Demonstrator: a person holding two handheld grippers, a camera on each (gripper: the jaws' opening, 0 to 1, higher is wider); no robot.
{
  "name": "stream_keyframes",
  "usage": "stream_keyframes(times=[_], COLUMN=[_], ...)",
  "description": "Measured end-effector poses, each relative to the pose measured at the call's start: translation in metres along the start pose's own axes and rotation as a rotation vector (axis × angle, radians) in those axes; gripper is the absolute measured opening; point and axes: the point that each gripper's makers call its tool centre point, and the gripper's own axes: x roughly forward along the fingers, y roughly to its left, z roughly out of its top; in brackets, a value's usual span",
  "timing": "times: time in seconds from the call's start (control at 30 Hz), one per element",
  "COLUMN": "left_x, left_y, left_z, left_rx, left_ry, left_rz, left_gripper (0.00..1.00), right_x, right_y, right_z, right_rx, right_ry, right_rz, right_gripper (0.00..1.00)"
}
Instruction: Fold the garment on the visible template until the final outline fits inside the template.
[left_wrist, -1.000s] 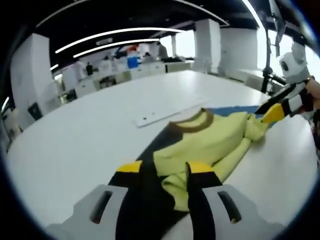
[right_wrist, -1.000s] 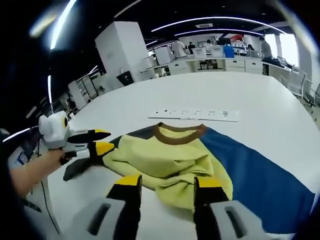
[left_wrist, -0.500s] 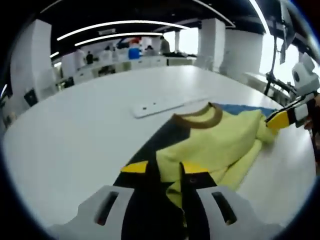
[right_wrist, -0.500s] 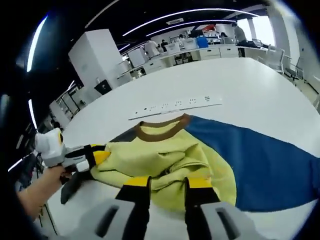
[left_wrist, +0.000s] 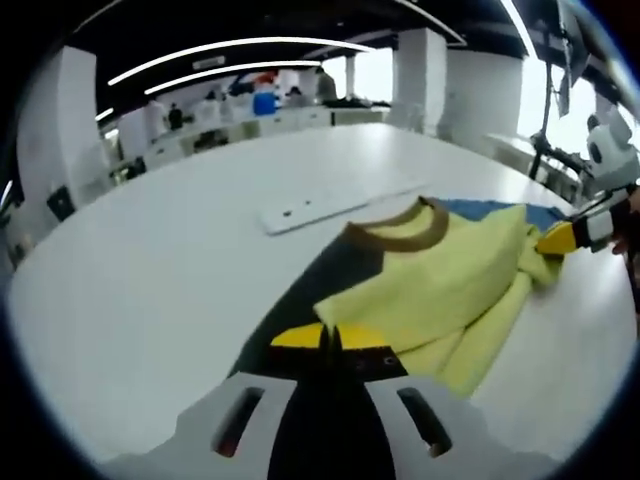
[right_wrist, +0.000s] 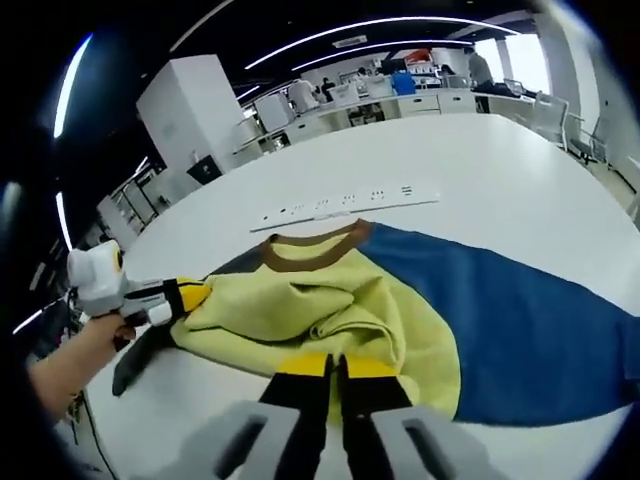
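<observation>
Garment (right_wrist: 330, 310), yellow with brown collar, lies bunched on white counter (left_wrist: 150, 260), partly over blue template (right_wrist: 520, 320) and a dark panel (left_wrist: 320, 290). Left claw (left_wrist: 331, 337): jaws pressed together at garment's near edge, apparently pinching fabric. Right claw (right_wrist: 331, 366): jaws likewise together on yellow fabric at the hem. White strip (right_wrist: 345, 205) lies beyond the collar, apart from it.

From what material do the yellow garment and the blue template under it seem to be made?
The yellow garment looks like soft matte knit fabric: it bunches in thick rounded folds and has a brown ribbed-looking collar. The blue template seems a thin, flat matte sheet, perhaps cloth or plastic; it lies smooth without folds.
</observation>
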Motion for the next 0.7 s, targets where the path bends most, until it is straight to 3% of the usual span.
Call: stream_keyframes(times=[0.4,0.7], left_x=[-0.044,-0.079], left_y=[0.003,0.001], left_z=[0.034,0.039], left_rx=[0.043,0.058], left_ry=[-0.07,-0.09], left_rz=[0.032,0.023], left_gripper=[0.0,0.0], right_x=[-0.039,-0.067], right_y=[-0.009,-0.023], right_z=[0.004,-0.009], right_rx=[-0.115,-0.208], right_ry=[-0.019,0.003], right_rz=[0.004,0.014], right_gripper=[0.0,0.0])
